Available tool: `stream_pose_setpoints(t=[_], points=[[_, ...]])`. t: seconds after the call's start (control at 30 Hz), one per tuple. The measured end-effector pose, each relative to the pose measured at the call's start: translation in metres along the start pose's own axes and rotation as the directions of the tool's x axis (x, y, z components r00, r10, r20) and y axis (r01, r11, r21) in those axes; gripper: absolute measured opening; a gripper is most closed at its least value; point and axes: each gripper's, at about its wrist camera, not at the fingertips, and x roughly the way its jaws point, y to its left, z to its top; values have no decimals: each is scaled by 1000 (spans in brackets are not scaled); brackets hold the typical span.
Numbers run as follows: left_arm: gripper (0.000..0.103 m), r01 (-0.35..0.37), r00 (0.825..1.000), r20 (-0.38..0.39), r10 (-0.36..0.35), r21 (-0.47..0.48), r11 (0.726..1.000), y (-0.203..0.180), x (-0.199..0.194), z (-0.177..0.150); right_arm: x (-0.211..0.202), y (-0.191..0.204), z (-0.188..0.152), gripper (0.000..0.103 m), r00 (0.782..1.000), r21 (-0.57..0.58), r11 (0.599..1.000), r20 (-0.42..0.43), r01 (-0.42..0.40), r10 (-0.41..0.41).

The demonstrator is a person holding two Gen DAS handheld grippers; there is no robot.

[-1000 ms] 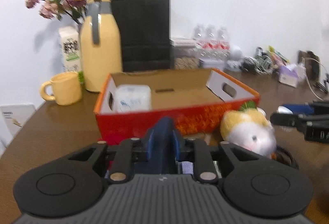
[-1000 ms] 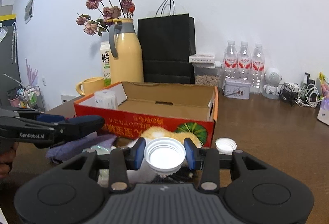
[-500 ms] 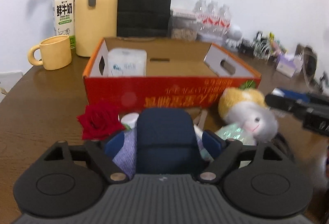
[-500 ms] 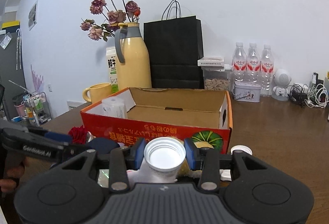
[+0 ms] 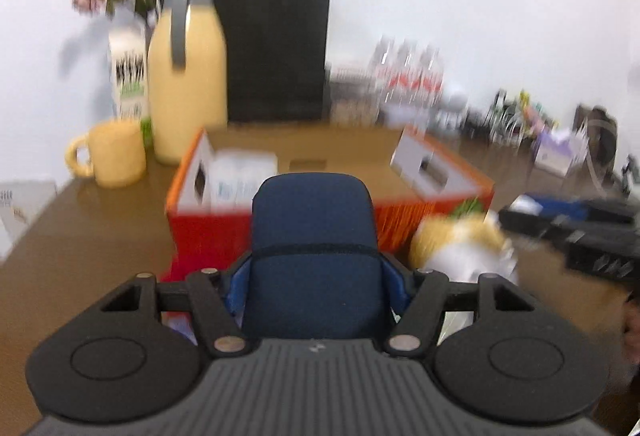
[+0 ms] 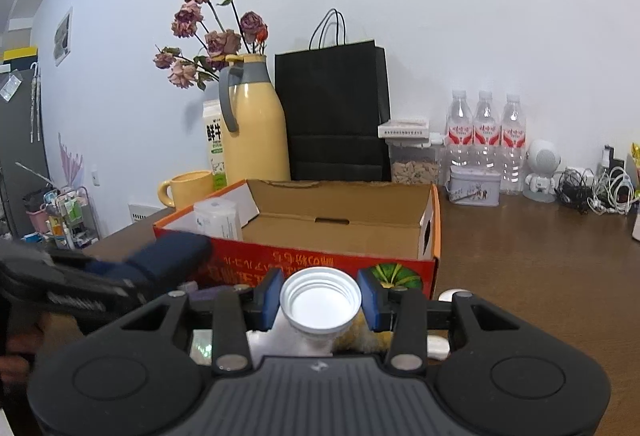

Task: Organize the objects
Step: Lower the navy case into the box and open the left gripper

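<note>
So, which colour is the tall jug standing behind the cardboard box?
The tall plastic jug is pale yellow with a grey handle and collar; the right wrist view shows it best.

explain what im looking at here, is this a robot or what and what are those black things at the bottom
No robot: a person holds a two-finger tool in each hand, and each tool has a camera looking along its fingers. The black shapes are the tools' own bodies. The left tool grips a dark blue padded pouch. The right tool grips a white open-mouthed plastic bottle. Ahead on the brown wooden table sits an open red cardboard box, with a yellow-and-white plush toy in front of it.
</note>
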Motion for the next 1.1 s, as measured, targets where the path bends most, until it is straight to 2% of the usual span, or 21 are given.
stream_pose_setpoints(t=[0.2,0.37,0.47,0.6,0.7,0.97,1.07,1.1], points=[[66,4,994,109,-4,0,1000,-16,8,53,21,0,29,39,999,-34,999,42,5,-3],[66,-12,995,100,14,-25,1000,-27,47,77,52,-4,55,39,998,-35,999,62,24,-21],[66,-41,996,81,45,-47,998,-28,75,79,77,-10,61,39,997,-13,999,56,52,-51],[66,-60,996,55,64,-72,996,-24,113,75,110,-23,54,39,993,18,994,30,111,-111],[66,-68,997,18,69,-58,996,-20,132,73,123,-31,47,39,994,20,994,-6,105,-105],[66,-84,996,-5,84,-33,996,-17,143,65,135,-28,35,39,991,-10,994,-65,113,-113],[75,-91,996,11,91,-31,995,-19,140,65,134,-27,35,40,991,-10,993,-66,118,-119],[91,-89,996,21,90,-37,995,-19,139,65,132,-27,35,41,990,-10,992,-65,123,-124]])
